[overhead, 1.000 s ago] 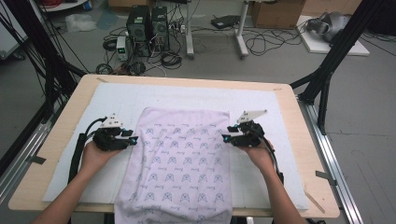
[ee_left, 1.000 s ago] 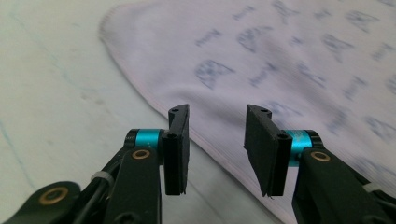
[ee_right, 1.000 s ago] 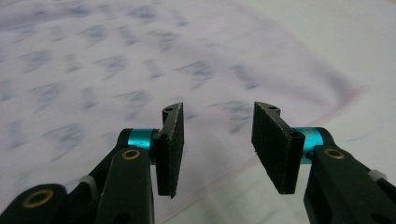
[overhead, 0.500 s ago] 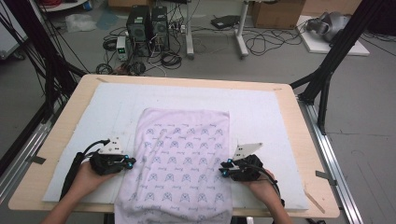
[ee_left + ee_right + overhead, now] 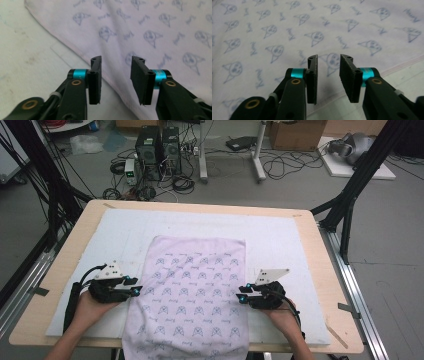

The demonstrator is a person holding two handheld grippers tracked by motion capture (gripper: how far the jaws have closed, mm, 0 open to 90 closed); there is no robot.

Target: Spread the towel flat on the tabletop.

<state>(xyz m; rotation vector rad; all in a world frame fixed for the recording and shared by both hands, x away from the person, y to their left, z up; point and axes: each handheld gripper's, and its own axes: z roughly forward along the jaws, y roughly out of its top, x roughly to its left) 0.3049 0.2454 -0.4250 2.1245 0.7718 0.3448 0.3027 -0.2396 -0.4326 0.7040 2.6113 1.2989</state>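
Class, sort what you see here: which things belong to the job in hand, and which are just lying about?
In the job:
- printed cloth, spread flat on the white mat
- left hand-held gripper, open at the cloth's left edge
- right hand-held gripper, open at its right edge

Lying about:
- computer towers on the floor
- loose cables
- cardboard box

Pale lilac towel (image 5: pixel 190 295) between the two grippers, printed all over with small blue-grey cartoon faces and script words, edged in a thin pink hem just ahead of the left gripper (image 5: pixel 116 75). Black jaws with turquoise collars on left gripper and right gripper (image 5: pixel 328 75) alike. White mat (image 5: pixel 280 235) beneath, on a light wooden table (image 5: pixel 60 250).
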